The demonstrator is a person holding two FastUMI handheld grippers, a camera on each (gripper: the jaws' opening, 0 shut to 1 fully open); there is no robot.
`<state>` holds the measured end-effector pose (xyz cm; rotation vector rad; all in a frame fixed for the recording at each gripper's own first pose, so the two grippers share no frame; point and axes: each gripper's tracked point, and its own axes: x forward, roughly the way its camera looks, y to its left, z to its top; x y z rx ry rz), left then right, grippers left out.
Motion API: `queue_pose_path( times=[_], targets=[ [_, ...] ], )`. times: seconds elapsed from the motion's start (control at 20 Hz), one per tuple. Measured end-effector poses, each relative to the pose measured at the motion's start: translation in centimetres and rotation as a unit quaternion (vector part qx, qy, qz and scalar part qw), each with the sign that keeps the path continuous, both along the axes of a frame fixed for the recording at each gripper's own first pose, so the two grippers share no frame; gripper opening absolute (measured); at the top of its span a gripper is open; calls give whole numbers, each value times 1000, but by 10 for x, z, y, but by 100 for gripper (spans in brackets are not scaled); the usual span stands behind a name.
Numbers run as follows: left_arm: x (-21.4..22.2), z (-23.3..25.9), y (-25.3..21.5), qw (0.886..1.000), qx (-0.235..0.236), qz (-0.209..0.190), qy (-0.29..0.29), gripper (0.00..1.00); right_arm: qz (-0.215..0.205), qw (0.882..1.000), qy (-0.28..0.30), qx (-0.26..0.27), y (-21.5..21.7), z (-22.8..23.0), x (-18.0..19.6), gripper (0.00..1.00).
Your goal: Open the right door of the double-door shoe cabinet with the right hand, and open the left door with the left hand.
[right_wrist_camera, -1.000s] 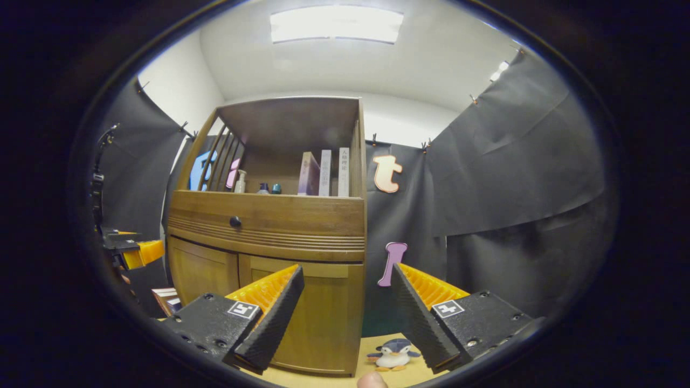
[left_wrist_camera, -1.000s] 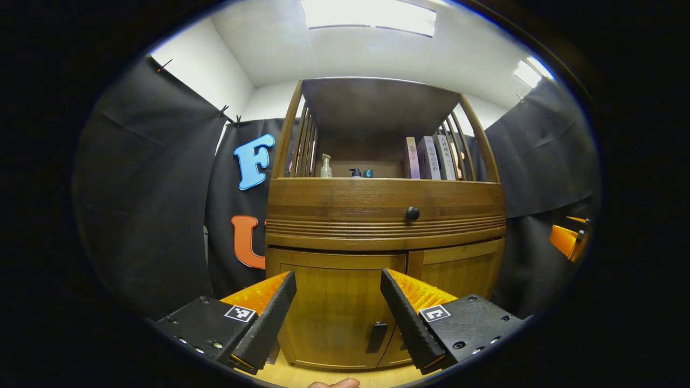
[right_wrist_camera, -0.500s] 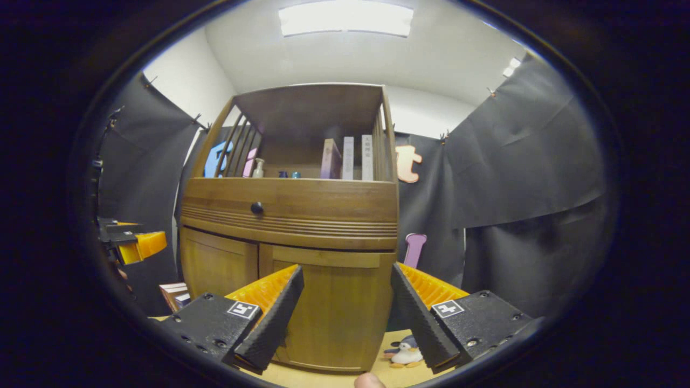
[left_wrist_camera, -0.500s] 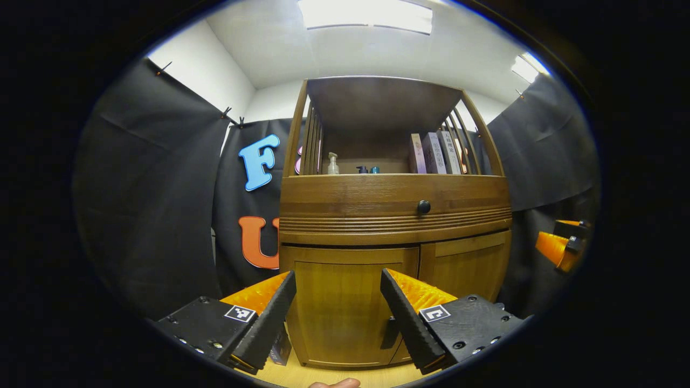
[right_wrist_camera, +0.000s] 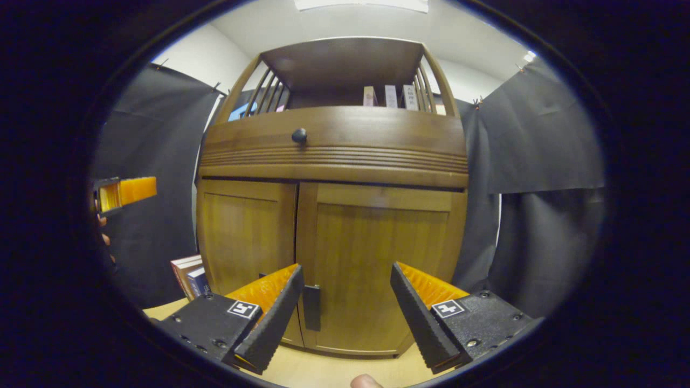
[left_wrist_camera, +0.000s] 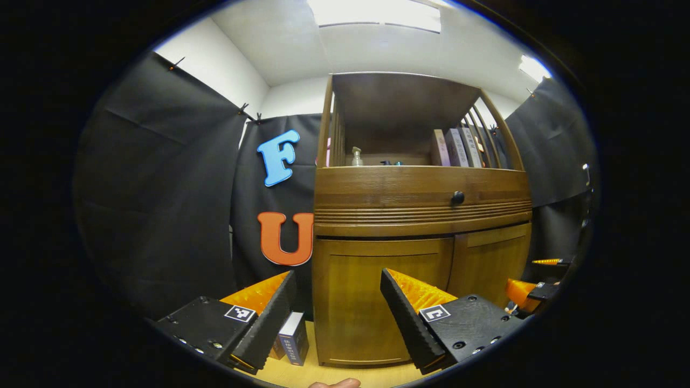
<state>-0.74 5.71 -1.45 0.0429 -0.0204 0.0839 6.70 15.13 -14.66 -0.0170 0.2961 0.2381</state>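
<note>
Ribbed wedge fingers of right gripper (right_wrist_camera: 347, 310) and left gripper (left_wrist_camera: 338, 315) gape before grained wooden shoe cabinet (right_wrist_camera: 331, 215).

The shoe cabinet (right_wrist_camera: 329, 215) looks like varnished wood with a visible grain and a soft sheen, its doors smooth and the band across the middle of the frame ribbed. The drawer knob (right_wrist_camera: 299, 135) is dark and glossy. The booth wall (left_wrist_camera: 161, 205), at left, is matt, creased cloth. The floor (right_wrist_camera: 323, 372), at the bottom, looks like pale, smooth wood. The books (right_wrist_camera: 188, 275) at lower left have smooth paper covers.
</note>
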Motion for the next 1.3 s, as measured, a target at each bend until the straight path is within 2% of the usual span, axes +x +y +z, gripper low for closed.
queue_pose_path(
  times=[0.15, 0.3, 0.35, 0.4, 0.55, 0.75, 0.95, 1.0, 1.05, 1.15, 1.2, 1.25, 1.3],
  targets=[
    [3, -3, 22, 1000, -14, 15, -5, 95, 16, 999, 45, -3, 16, -45, 12, 98],
    [8, -10, 36, 999, -19, 25, 3, 95, 7, 996, 93, -8, 29, -86, 17, 94],
    [10, -12, 41, 999, -14, 28, 6, 95, -8, 995, 102, -8, 28, -92, 21, 94],
    [11, -13, 44, 999, -6, 32, 7, 95, -14, 994, 108, -2, 25, -96, 30, 88],
    [14, -19, 53, 999, 17, 39, 18, 95, -10, 992, 120, 25, 30, -104, 28, 84],
    [18, -25, 50, 999, 18, 27, 23, 94, 5, 991, 125, 49, 56, -122, 38, 79],
    [20, -28, 47, 999, -8, 11, 30, 95, -6, 991, 126, 40, 58, -132, 45, 63],
    [20, -30, 48, 999, -10, 9, 31, 100, -9, 991, 128, 37, 58, -135, 47, 59],
    [21, -30, 48, 999, -7, 7, 31, 94, -13, 991, 128, 33, 59, -138, 50, 55],
    [26, -30, 46, 1000, 0, -1, 27, 95, -25, 991, 126, 36, 59, -144, 55, 48],
    [29, -32, 44, 1000, -2, -5, 29, 94, -33, 991, 123, 40, 61, -144, 56, 41],
    [32, -35, 37, 999, -6, -15, 35, 100, -38, 991, 119, 38, 59, -146, 57, 39],
    [36, -34, 27, 999, -8, -28, 37, 95, -44, 992, 114, 34, 59, -146, 57, 38]
  ],
)
